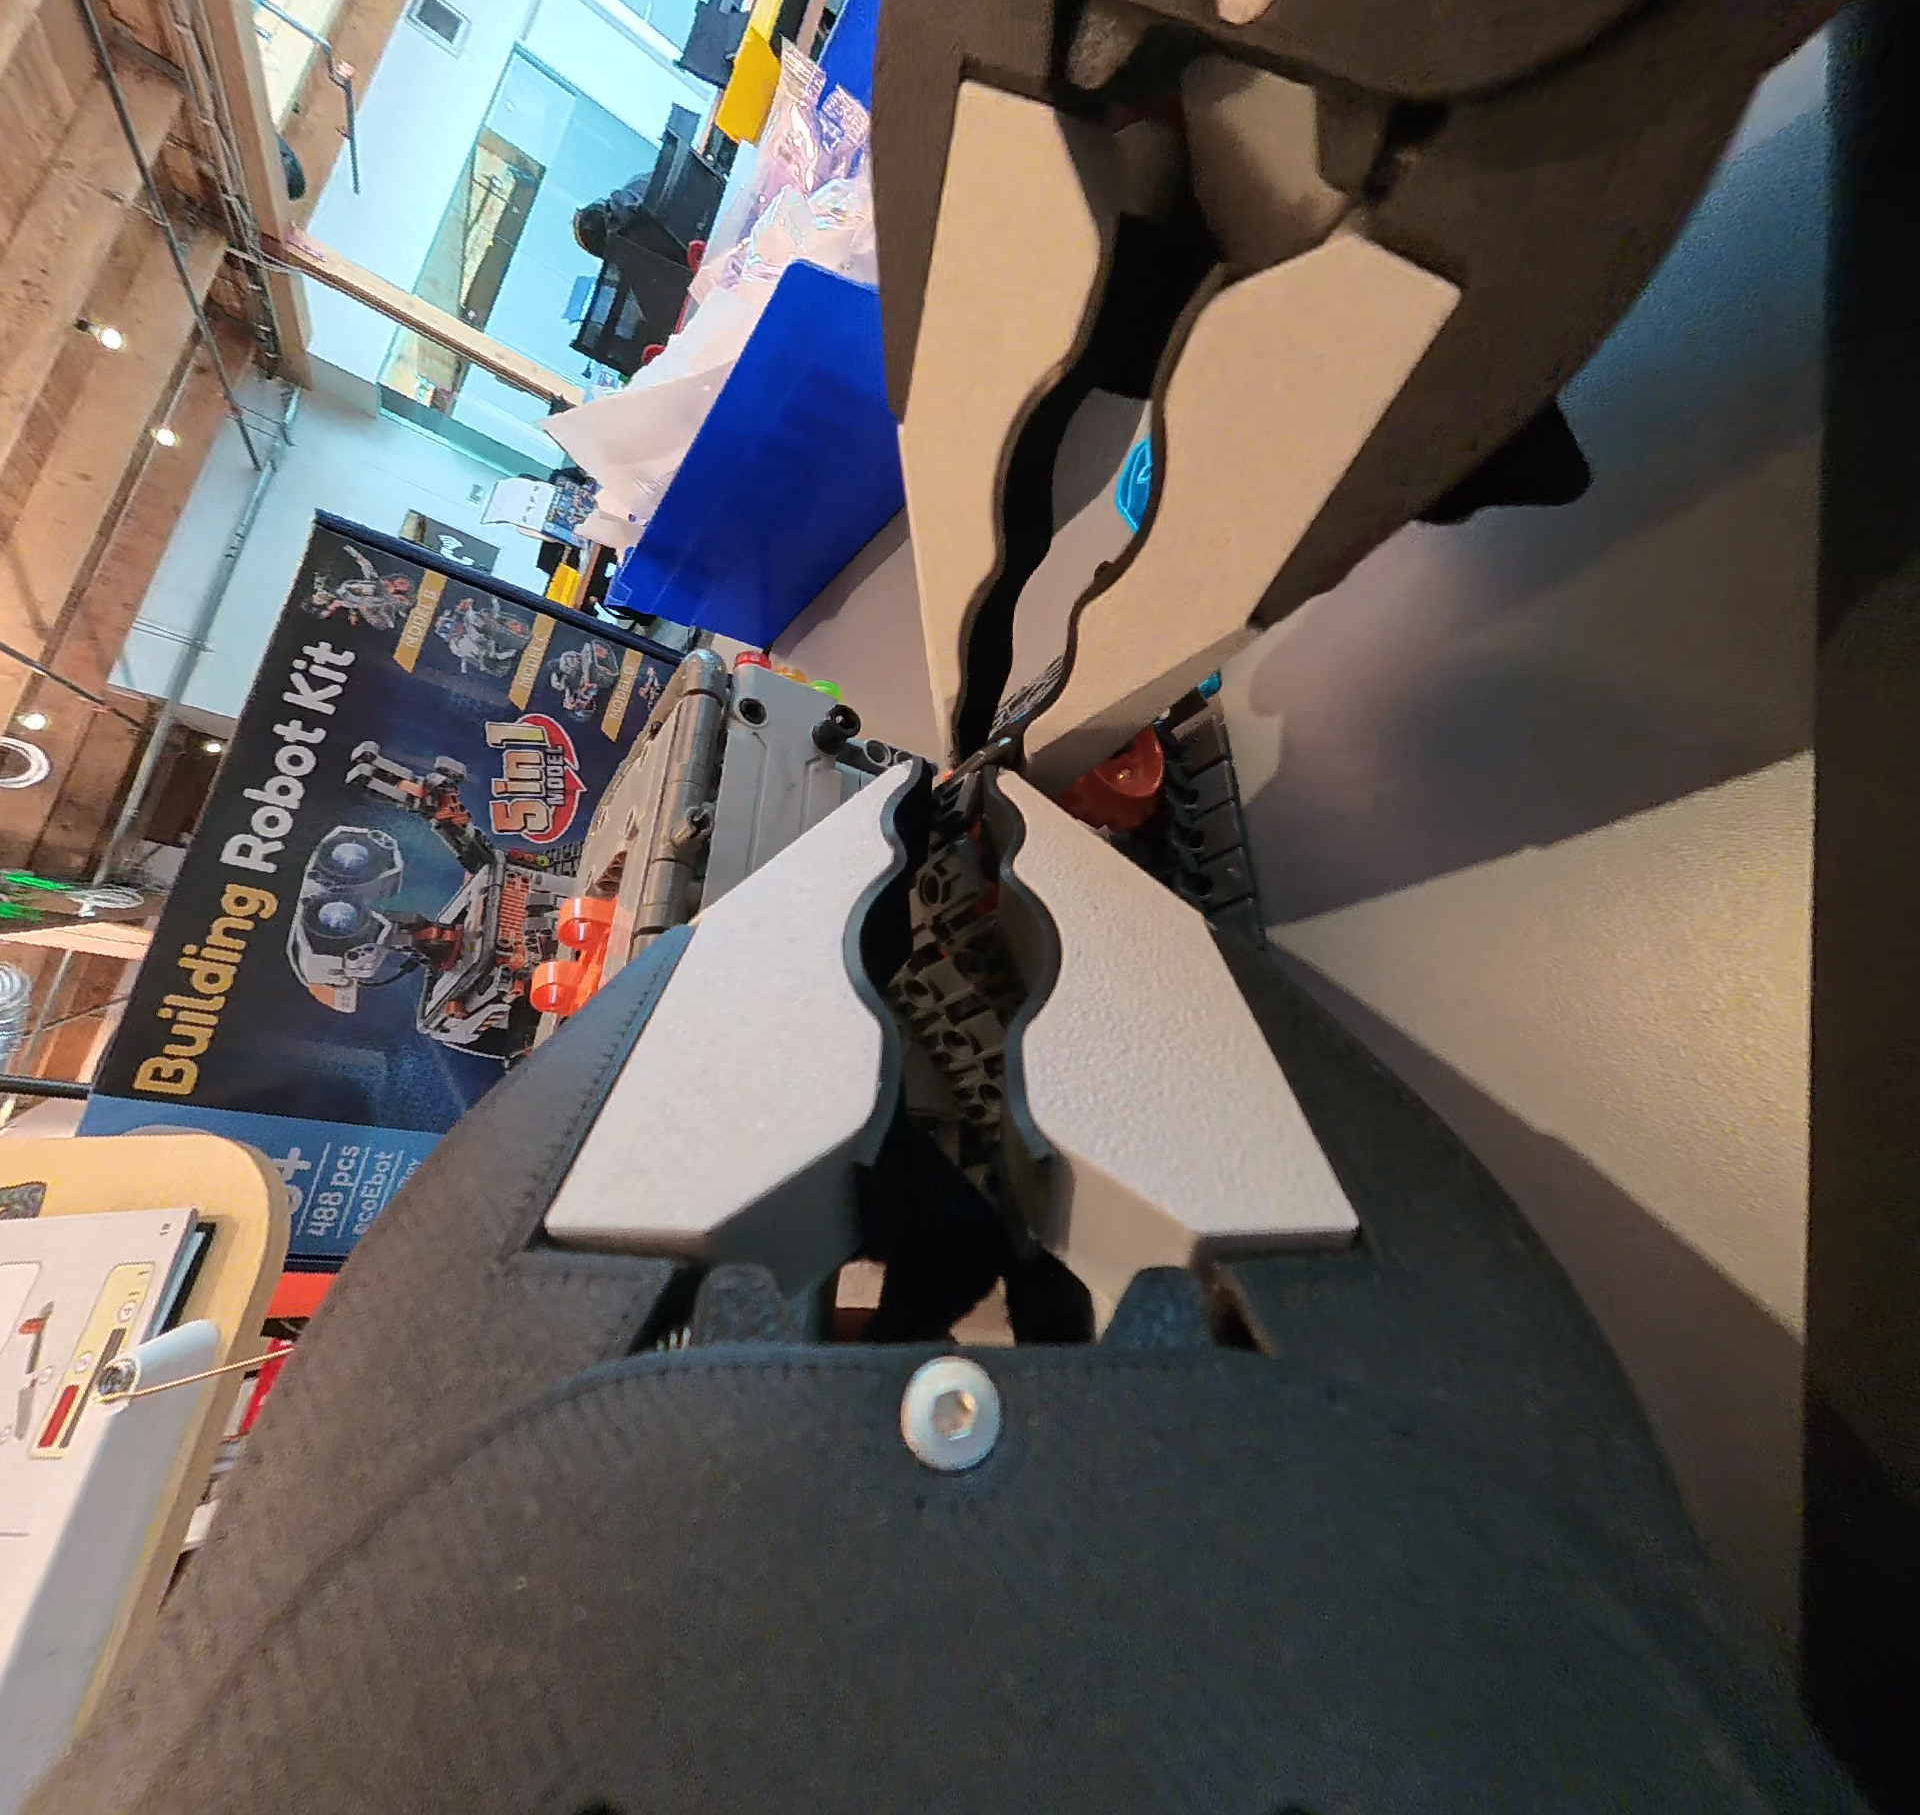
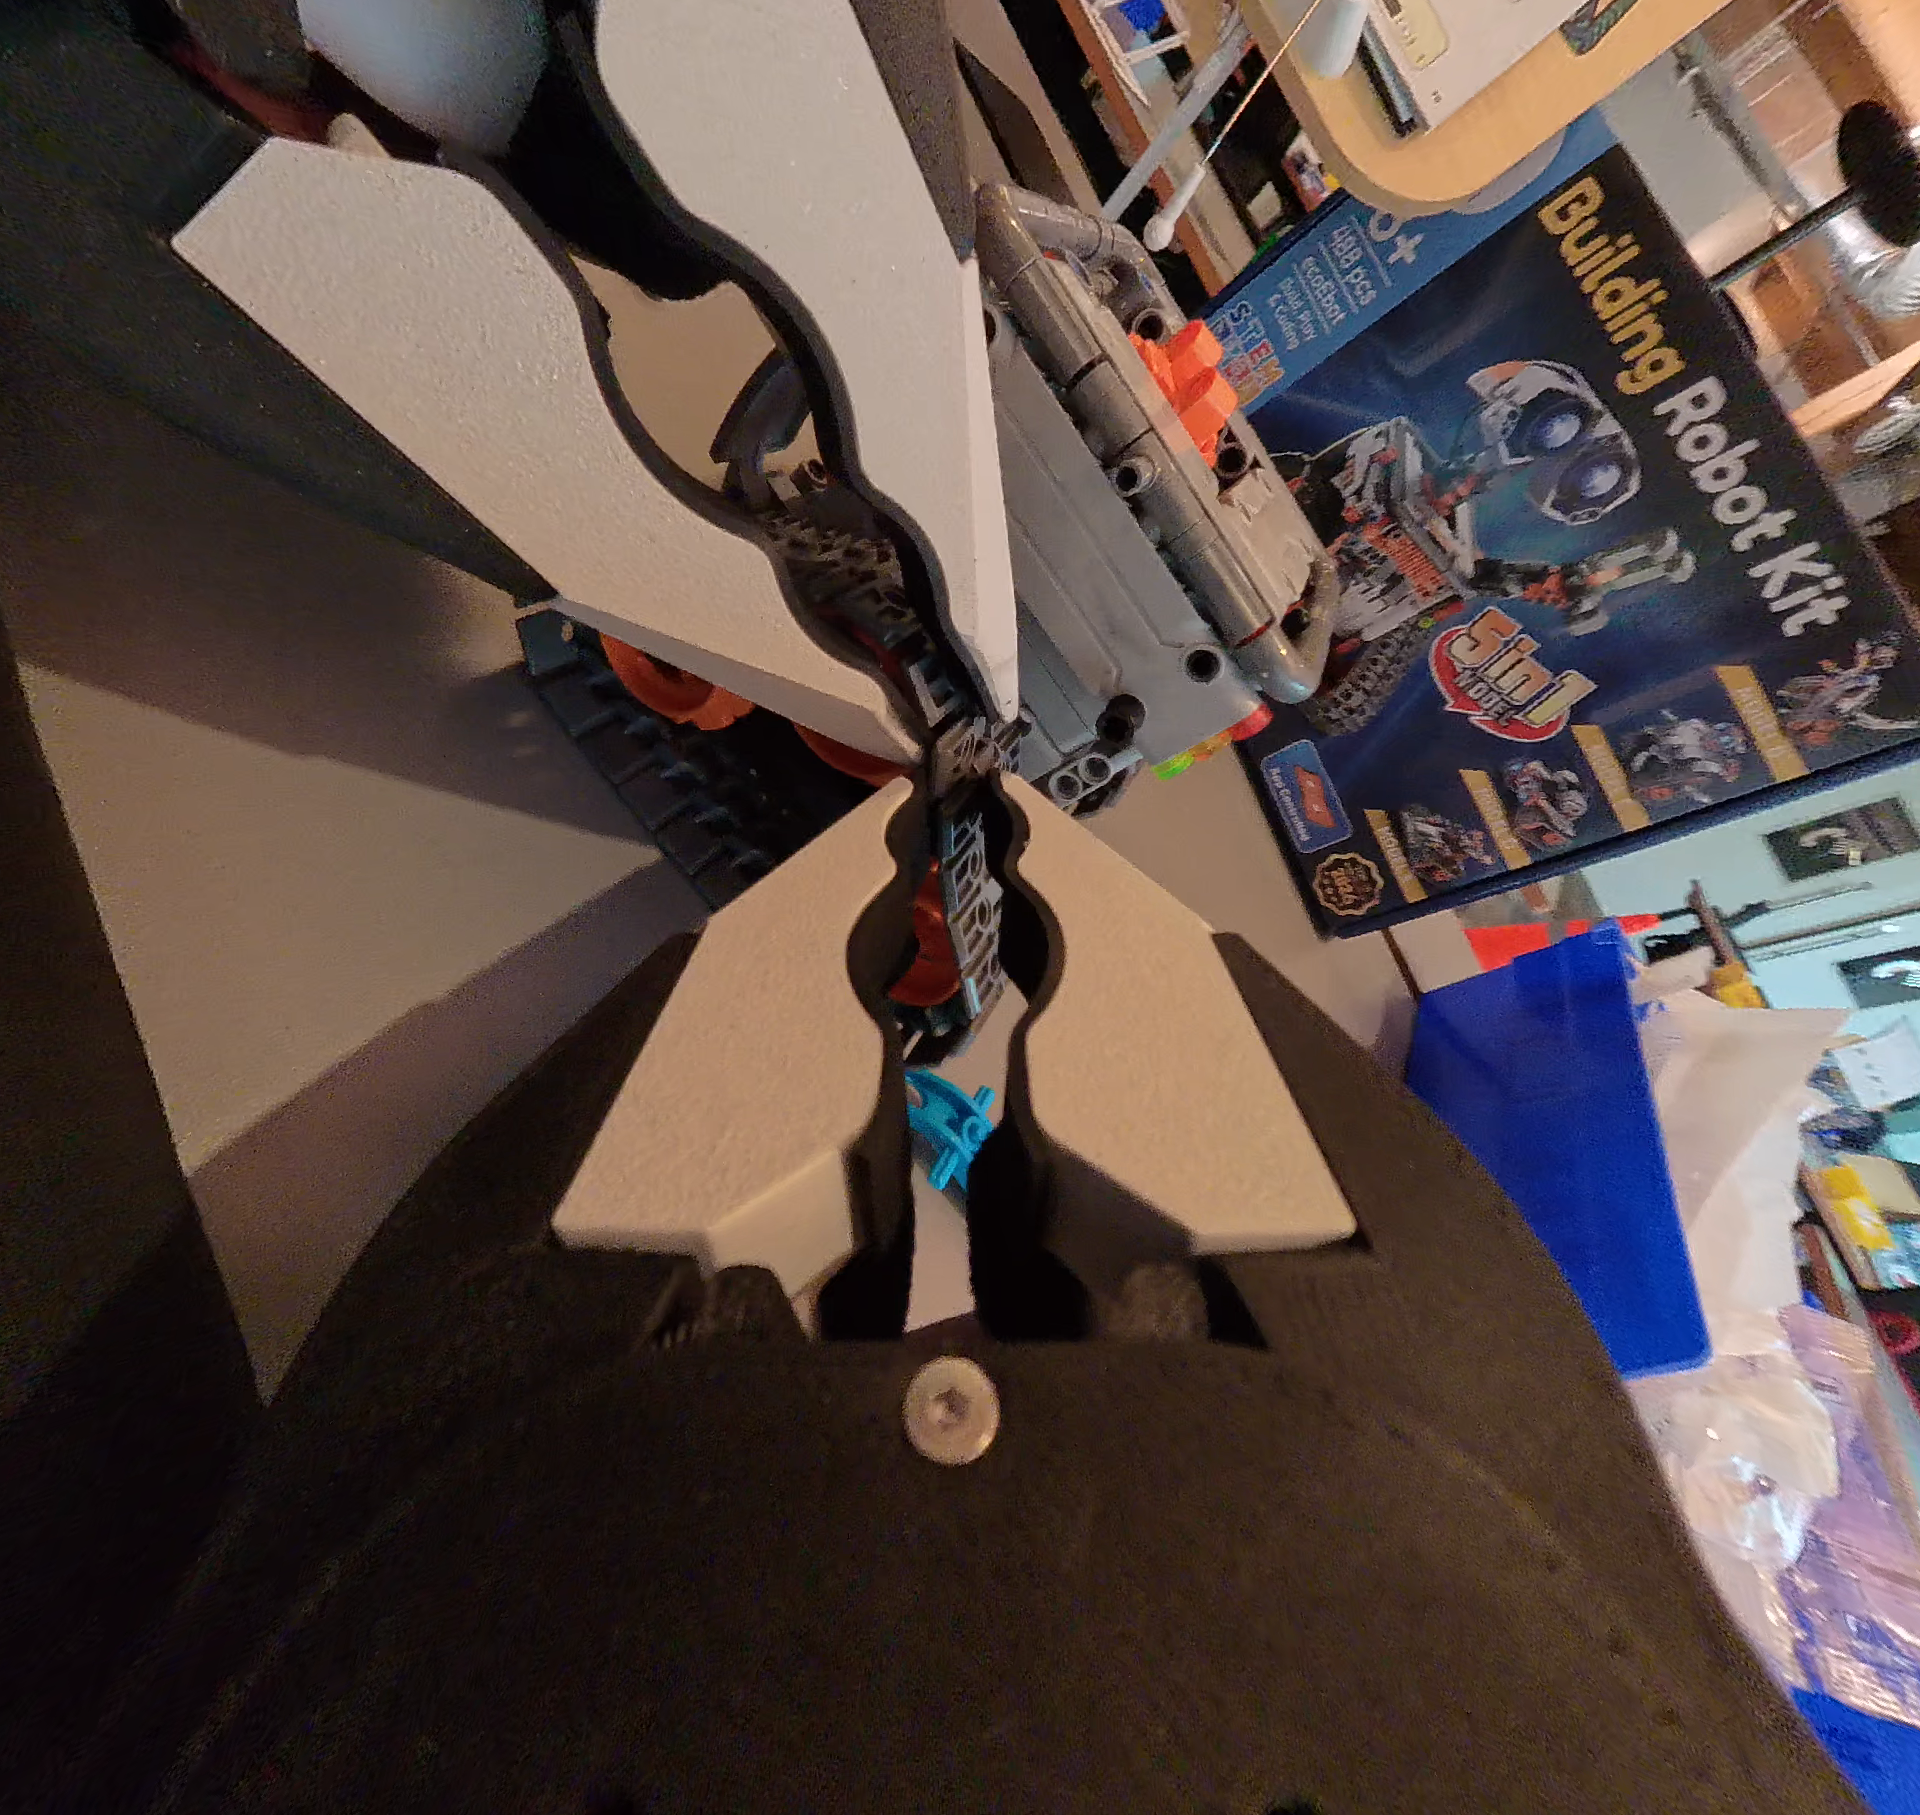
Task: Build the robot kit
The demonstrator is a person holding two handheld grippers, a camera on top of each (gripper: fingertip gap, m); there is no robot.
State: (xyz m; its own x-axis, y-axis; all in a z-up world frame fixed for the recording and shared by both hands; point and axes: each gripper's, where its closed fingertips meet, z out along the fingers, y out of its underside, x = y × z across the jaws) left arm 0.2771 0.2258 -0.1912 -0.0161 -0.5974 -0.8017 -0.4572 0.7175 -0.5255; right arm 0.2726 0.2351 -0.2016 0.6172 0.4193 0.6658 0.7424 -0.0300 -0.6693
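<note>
Both pairs of fingers are nearly together, tips meeting nose to nose on one piece. Left gripper (image 1: 961,778) is clamped on a dark grey perforated beam (image 1: 951,986) running back between my pads. Right gripper (image 2: 961,778) is pinched on the same beam (image 2: 966,892) from the opposite end. Beam sits at the side of a partly built tracked model (image 2: 1132,518): grey body, orange wheels (image 2: 665,690), black tread (image 2: 665,778). Build is clearly partial; can't tell whether the beam is seated. Small blue part (image 2: 945,1131) lies on the table under my right pads. Farther off: kit box (image 1: 343,861), blue bin (image 1: 769,477).
</note>
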